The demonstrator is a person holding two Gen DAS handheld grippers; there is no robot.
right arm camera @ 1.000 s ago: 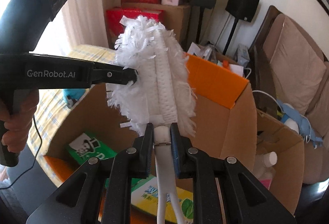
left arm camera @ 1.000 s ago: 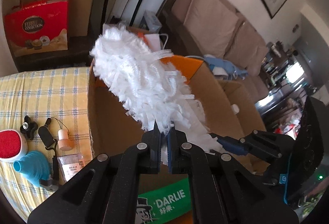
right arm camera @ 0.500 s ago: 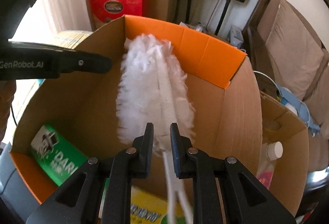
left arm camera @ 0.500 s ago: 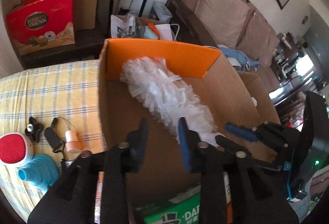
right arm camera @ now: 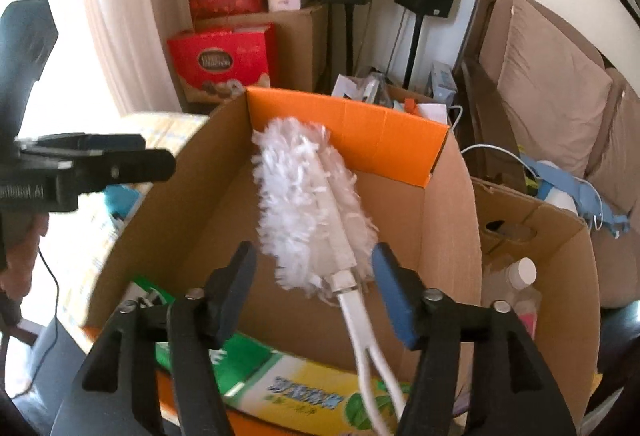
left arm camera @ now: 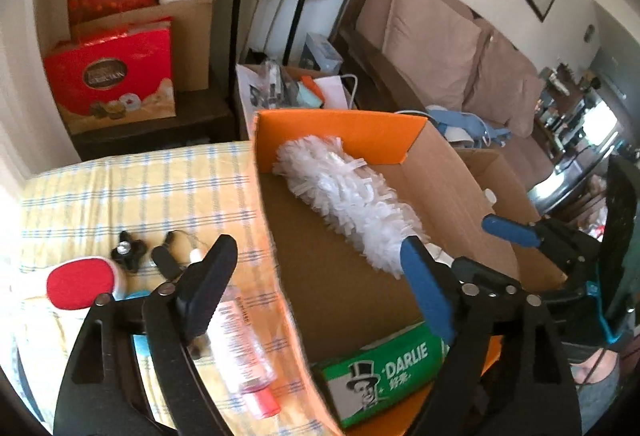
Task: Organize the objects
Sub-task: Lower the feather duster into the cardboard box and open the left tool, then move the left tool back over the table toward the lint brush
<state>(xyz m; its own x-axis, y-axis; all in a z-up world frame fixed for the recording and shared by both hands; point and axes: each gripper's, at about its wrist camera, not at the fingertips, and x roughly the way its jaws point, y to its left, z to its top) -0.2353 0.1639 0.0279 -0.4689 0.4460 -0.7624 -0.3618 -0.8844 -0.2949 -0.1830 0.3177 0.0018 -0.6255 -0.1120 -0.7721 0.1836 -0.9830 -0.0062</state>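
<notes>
A large cardboard box [right arm camera: 448,211] with orange inner flaps stands open beside a surface covered with a yellow checked cloth [left arm camera: 132,191]. Inside the box the white fluffy duster [right arm camera: 308,203] lies slanted, its head leaning toward the far orange flap and its white handle [right arm camera: 362,324] running down over a yellow-green carton [right arm camera: 304,392] on the bottom. A green Darlie toothpaste box [left arm camera: 384,368] lies on the box floor too. The right gripper [right arm camera: 316,278] hangs over the box; its jaws have just been opening and now stand apart on both sides of the handle, not pressing it. The left gripper [left arm camera: 316,264] has also just been opening and is wide now, with nothing held, over the near wall of the box. On the cloth lie a clear pink bottle [left arm camera: 244,352], a red round pad [left arm camera: 78,284] and a small black knob [left arm camera: 127,250].
</notes>
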